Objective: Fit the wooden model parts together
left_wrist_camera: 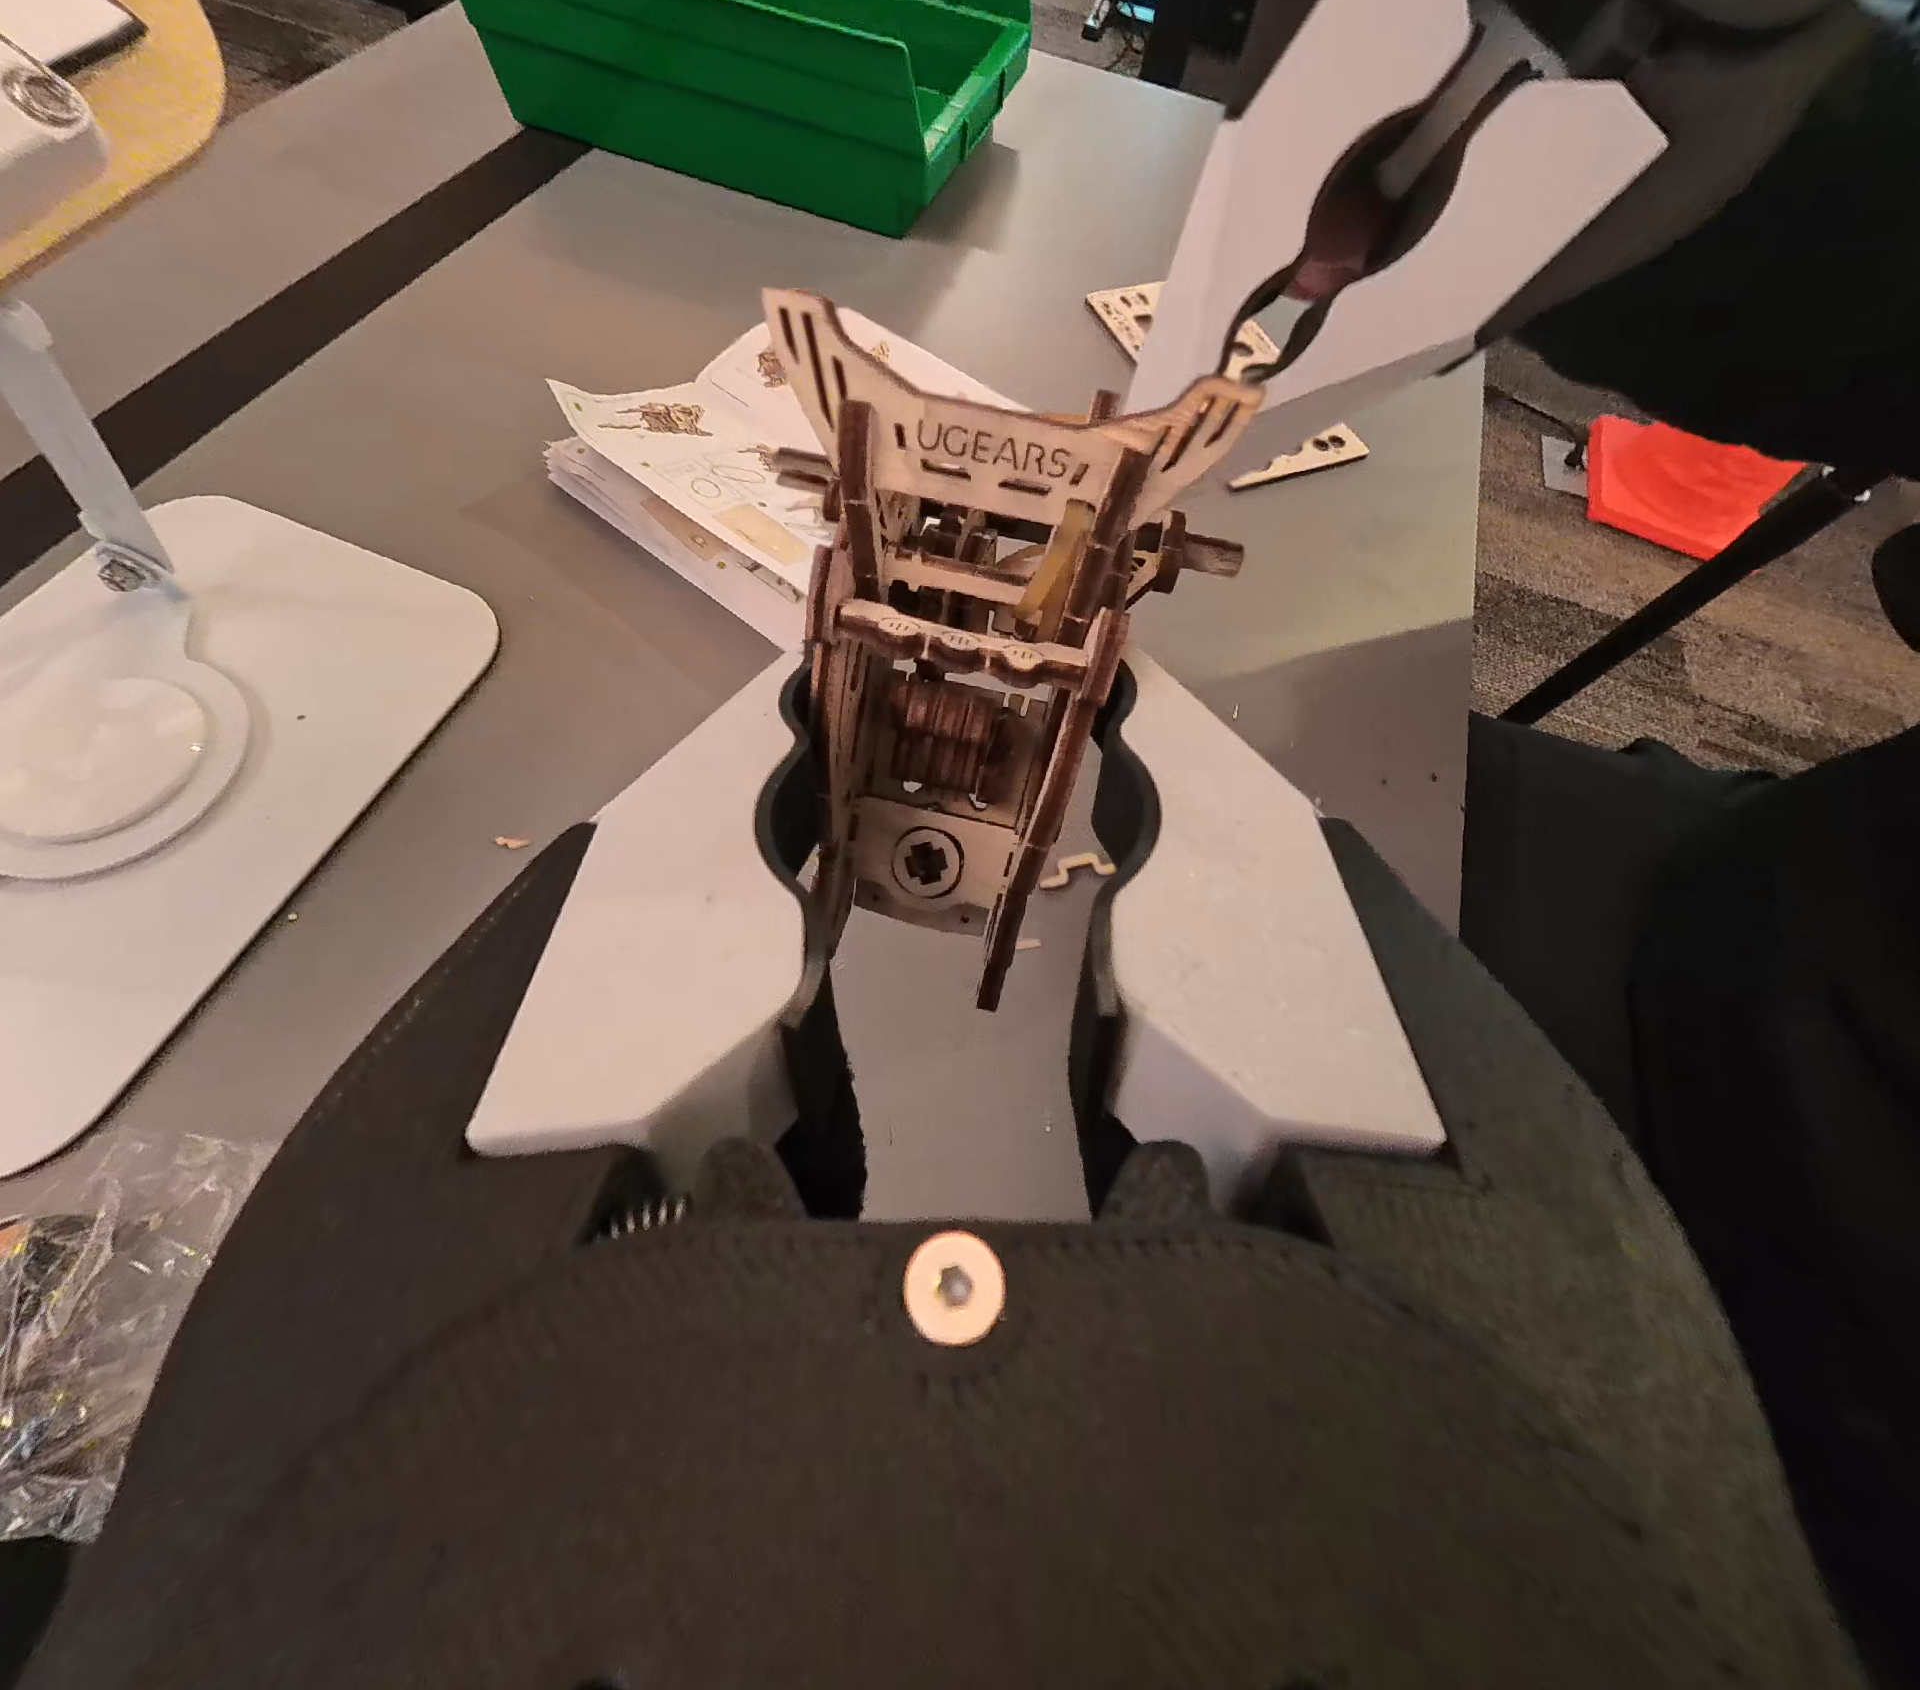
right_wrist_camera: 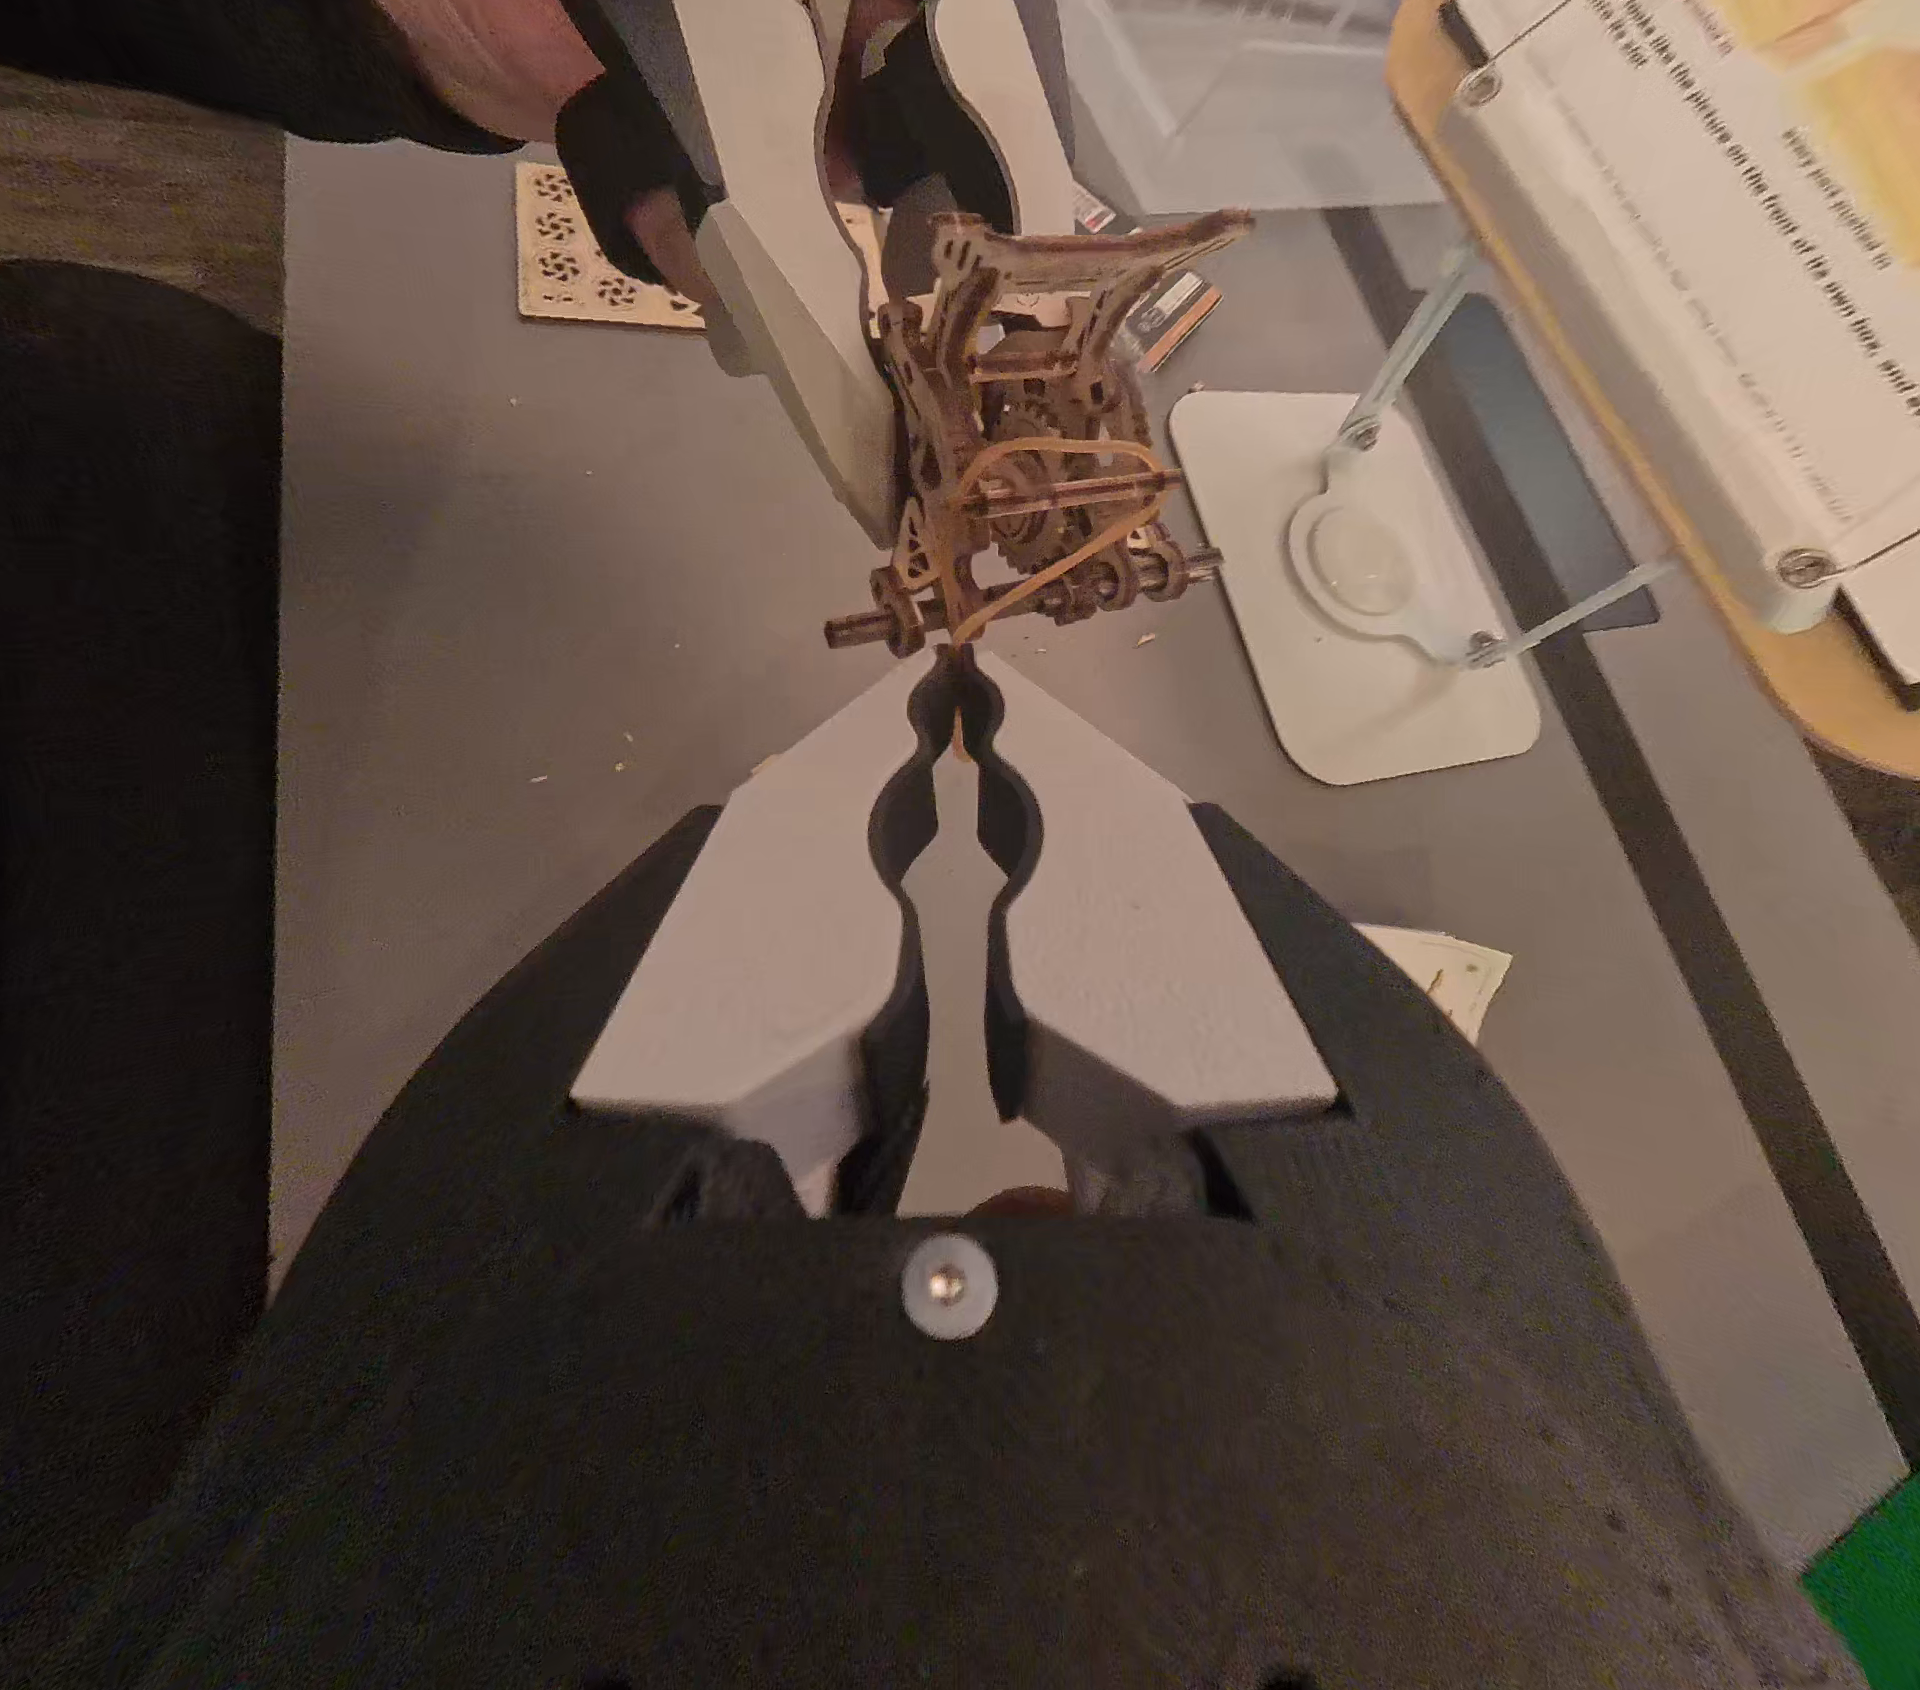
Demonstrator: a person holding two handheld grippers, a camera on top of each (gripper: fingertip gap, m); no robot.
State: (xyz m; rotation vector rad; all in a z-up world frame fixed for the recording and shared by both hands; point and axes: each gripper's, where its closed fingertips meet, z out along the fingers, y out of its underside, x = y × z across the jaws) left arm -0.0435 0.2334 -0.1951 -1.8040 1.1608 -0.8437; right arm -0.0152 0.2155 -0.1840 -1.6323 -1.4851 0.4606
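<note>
Grey table (left_wrist_camera: 436, 352), wooden model (left_wrist_camera: 935, 705) clamped between left hand-held gripper (left_wrist_camera: 951, 767)

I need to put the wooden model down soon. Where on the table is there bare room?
Bare grey table lies between the green bin, the white stand base and the instruction sheets. It is crowded right of the wooden model: the right gripper and loose wooden pieces sit there.

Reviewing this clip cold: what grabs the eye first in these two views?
The wooden model, held up off the grey table between the left gripper's fingers. Next, the right gripper, shut on a rubber band looped around the model's gears. Behind, a bright green bin sits at the table's far edge.
</note>
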